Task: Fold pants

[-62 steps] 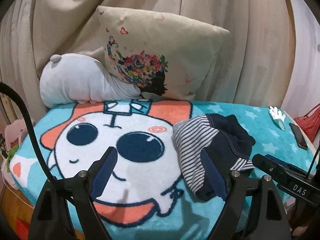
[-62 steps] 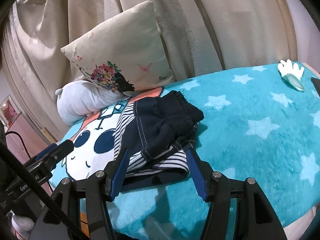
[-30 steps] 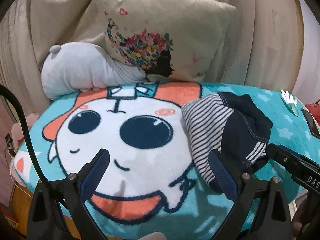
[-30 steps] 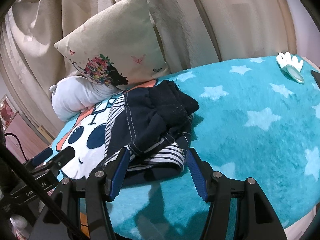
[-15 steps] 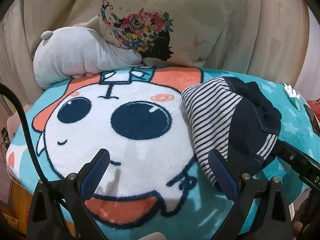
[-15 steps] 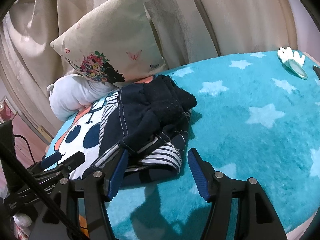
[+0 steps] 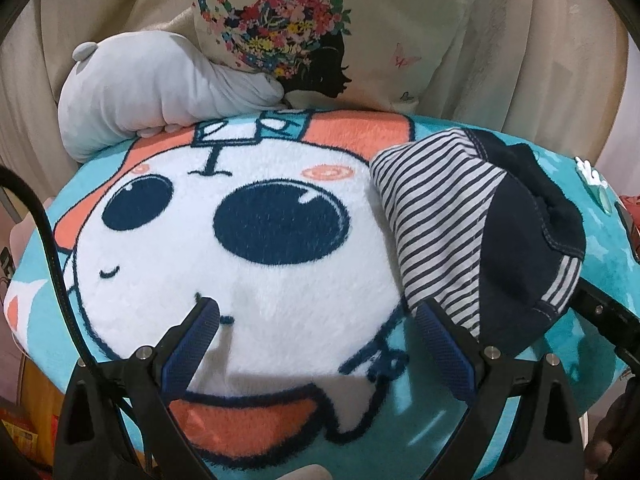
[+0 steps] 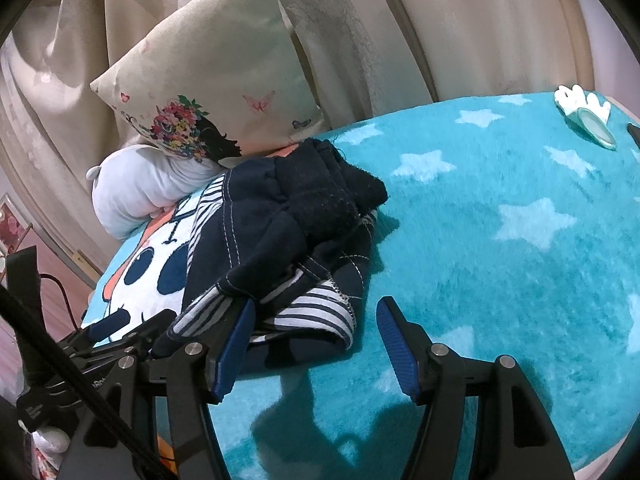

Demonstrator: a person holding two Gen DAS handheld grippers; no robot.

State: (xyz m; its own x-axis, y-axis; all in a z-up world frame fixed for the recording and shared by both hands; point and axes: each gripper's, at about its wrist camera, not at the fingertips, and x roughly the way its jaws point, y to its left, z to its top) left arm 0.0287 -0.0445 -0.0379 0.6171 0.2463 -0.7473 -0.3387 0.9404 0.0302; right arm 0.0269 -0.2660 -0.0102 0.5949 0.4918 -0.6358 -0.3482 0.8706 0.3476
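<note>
I see the pants [image 8: 280,240] bunched on the teal cartoon blanket [image 8: 500,280] — left gripper [image 7: 316,332] and right gripper [image 8: 316,340] both spread wide, gripping nothing, right fingers at the near edge.

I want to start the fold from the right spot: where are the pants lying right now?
The pants lie crumpled on the teal blanket, just right of its cartoon face, in front of the floral pillow.
</note>
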